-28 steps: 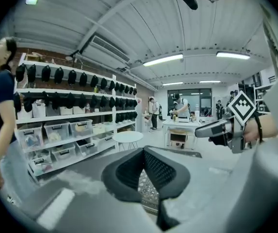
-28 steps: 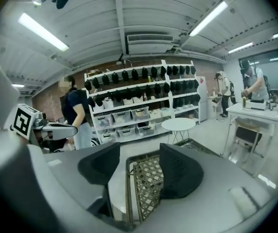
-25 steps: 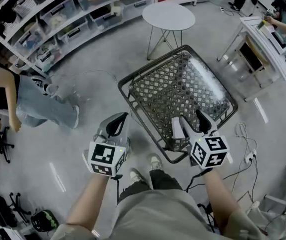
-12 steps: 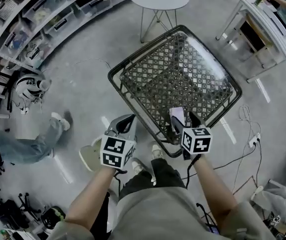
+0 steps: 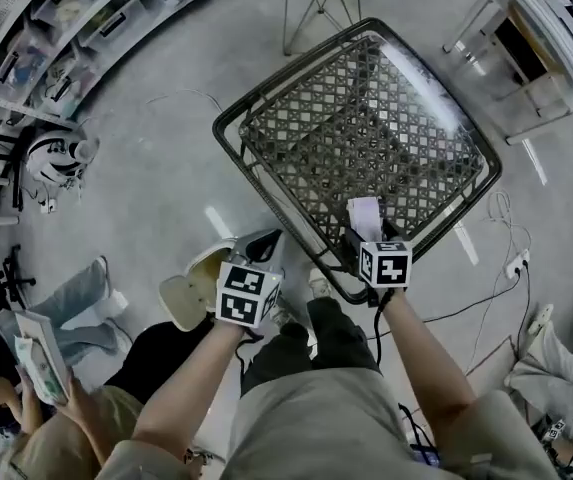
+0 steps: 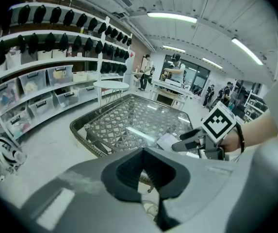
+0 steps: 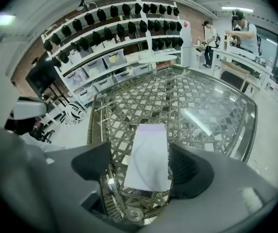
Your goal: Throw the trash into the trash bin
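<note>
The white rectangular paper scrap (image 7: 149, 144) lies at the 6 o'clock edge of the glass-topped dark wicker surface (image 5: 366, 118), between the right hand-held gripper's (image 7: 140, 171) jaws, which have just been opening (pads clear of it); the left hand-held gripper (image 6: 146, 176), closed and empty, hangs at 7 o'clock

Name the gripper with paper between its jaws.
Right gripper: white paper between its jaws, which have just been opening; the left gripper is shut, empty.

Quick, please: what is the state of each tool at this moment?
Left tool: closed, nothing in it.
Right tool: open, jaws have just been opening; white paper lies between them, not clamped.
</note>
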A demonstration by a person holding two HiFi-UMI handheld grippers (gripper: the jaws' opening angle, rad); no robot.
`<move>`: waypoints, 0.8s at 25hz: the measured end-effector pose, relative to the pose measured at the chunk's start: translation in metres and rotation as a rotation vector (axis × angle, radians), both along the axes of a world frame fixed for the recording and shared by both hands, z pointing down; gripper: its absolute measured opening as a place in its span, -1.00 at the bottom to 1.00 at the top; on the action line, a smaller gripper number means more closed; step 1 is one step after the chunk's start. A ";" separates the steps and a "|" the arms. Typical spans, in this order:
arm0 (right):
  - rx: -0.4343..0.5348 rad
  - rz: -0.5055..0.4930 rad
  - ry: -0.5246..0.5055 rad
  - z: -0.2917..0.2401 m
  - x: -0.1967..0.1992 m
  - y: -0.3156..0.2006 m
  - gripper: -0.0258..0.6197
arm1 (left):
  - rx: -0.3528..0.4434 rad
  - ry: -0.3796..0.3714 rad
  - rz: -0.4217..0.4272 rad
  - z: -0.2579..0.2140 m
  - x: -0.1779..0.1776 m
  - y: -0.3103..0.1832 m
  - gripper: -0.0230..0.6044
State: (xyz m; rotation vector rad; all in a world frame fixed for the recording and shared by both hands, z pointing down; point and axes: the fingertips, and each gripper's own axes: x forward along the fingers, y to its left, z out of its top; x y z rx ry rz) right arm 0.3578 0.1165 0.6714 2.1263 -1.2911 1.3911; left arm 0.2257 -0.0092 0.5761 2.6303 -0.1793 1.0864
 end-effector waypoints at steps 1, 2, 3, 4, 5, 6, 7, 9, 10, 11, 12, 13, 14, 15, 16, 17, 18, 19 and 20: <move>-0.017 0.001 -0.006 0.007 0.000 0.002 0.26 | -0.007 -0.010 -0.001 0.004 -0.002 0.000 -0.92; -0.033 0.004 -0.011 0.014 0.000 0.004 0.27 | -0.013 -0.019 -0.002 0.008 -0.004 0.000 -0.92; -0.048 0.007 -0.013 0.020 0.000 0.006 0.27 | -0.019 -0.025 -0.004 0.011 -0.006 0.000 -0.92; -0.062 0.009 -0.013 0.026 0.000 0.007 0.27 | -0.024 -0.030 -0.006 0.014 -0.008 0.001 -0.92; -0.075 0.012 -0.012 0.031 0.001 0.009 0.27 | -0.030 -0.034 -0.007 0.017 -0.009 0.001 -0.92; -0.086 0.017 -0.014 0.036 0.001 0.011 0.27 | -0.035 -0.037 -0.009 0.020 -0.010 0.001 -0.92; -0.096 0.025 -0.018 0.041 0.001 0.013 0.27 | -0.039 -0.041 -0.010 0.024 -0.012 0.002 -0.92; -0.113 0.036 -0.032 0.050 0.000 0.016 0.23 | -0.045 -0.044 -0.013 0.029 -0.014 0.003 -0.92; -0.120 0.040 -0.036 0.052 0.000 0.018 0.17 | -0.046 -0.045 -0.014 0.031 -0.014 0.004 -0.92; -0.126 0.044 -0.036 0.054 0.000 0.019 0.10 | -0.048 -0.046 -0.014 0.032 -0.015 0.004 -0.92; -0.130 0.047 -0.034 0.054 0.000 0.020 0.06 | -0.050 -0.046 -0.013 0.032 -0.015 0.004 -0.92; -0.131 0.052 -0.033 0.053 0.001 0.020 0.05 | -0.050 -0.047 -0.012 0.032 -0.015 0.004 -0.92; -0.132 0.058 -0.034 0.053 0.002 0.020 0.04 | -0.051 -0.048 -0.011 0.032 -0.015 0.004 -0.92; -0.130 0.067 -0.037 0.051 0.003 0.021 0.04 | -0.051 -0.048 -0.010 0.031 -0.015 0.004 -0.92; -0.126 0.078 -0.039 0.049 0.005 0.021 0.03 | -0.050 -0.046 -0.009 0.029 -0.015 0.004 -0.92; -0.119 0.088 -0.040 0.046 0.006 0.021 0.03 | -0.048 -0.043 -0.010 0.027 -0.016 0.003 -0.92; -0.110 0.097 -0.039 0.042 0.008 0.020 0.03 | -0.045 -0.038 -0.011 0.024 -0.016 0.001 -0.92; -0.098 0.104 -0.037 0.037 0.011 0.018 0.03 | -0.040 -0.032 -0.013 0.021 -0.016 -0.001 -0.92; -0.084 0.108 -0.033 0.030 0.013 0.016 0.03 | -0.035 -0.025 -0.016 0.017 -0.016 -0.003 -0.92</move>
